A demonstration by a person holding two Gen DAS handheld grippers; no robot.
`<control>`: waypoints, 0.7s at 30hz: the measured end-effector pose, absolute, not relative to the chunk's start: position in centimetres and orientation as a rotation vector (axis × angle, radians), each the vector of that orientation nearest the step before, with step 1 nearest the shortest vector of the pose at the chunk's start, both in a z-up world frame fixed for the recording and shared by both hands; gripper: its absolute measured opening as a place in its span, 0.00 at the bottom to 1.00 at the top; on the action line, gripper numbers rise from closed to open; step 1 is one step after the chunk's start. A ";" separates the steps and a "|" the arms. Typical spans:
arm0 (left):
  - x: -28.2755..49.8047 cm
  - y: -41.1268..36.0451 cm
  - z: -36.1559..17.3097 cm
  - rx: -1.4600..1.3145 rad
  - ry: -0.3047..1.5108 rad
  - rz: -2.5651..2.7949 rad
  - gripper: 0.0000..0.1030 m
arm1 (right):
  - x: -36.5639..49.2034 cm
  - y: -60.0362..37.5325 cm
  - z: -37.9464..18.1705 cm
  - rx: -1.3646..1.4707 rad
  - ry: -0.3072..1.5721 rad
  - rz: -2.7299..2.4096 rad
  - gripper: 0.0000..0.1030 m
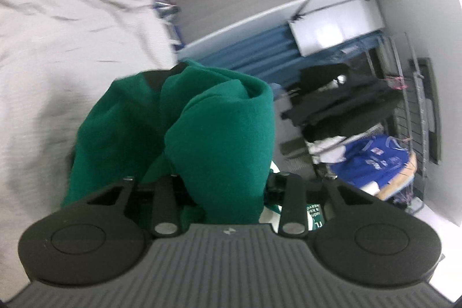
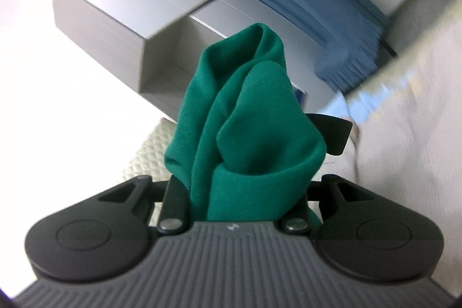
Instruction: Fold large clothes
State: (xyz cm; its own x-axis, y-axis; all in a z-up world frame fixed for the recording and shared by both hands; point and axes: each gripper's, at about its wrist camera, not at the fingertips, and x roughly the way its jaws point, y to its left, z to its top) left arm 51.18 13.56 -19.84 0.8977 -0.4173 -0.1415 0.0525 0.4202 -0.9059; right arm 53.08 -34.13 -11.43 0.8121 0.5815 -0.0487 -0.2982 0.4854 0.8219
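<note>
A: What did the left wrist view show that the right did not?

B: A cluttered rack (image 1: 410, 117) against the far wall, with black clothes (image 1: 343, 103) piled on it and one blue jersey (image 1: 378, 158) below them. A wide pale grey fabric (image 1: 57, 48) filled the left of that view, blurred. A green label with white lettering (image 1: 314, 214) peeked out by the gripper's right finger link; I could not read it.

A: And the right wrist view?

B: A knobbly white textured cloth (image 2: 147, 152) low on the left. Both views shared the blue pleated curtain (image 2: 317, 19) and the white boxy ledges (image 2: 130, 5).

A: How many garments were in play?

B: One green garment that I could tell, seen in both views, and two grippers.

A: Where was it against the jaws?

B: In the left gripper (image 1: 222, 134), the green garment (image 1: 202, 134) was bunched up between the jaws and spilling over them, hiding most of both fingers. They were clamped on the cloth. The right gripper (image 2: 260, 132) was the same: the green garment (image 2: 248, 134) stood up in a folded wad between the jaws, pinched there, with only one dark fingertip (image 2: 332, 134) showing at its right edge.
</note>
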 end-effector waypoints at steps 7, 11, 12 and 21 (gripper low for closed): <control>55.9 7.0 -13.2 -1.043 0.349 -0.413 0.39 | 53.5 -40.6 -4.4 0.862 0.231 0.517 0.31; 59.7 1.0 -10.8 -1.000 0.351 -0.472 0.40 | 54.0 -45.9 -3.8 0.861 0.172 0.474 0.32; 60.6 -0.7 -10.6 -0.993 0.355 -0.483 0.40 | 54.2 -47.4 -4.2 0.867 0.161 0.457 0.32; 68.6 -13.2 -16.7 -0.921 0.467 -0.527 0.40 | 56.5 -56.0 -14.7 0.949 0.159 0.258 0.32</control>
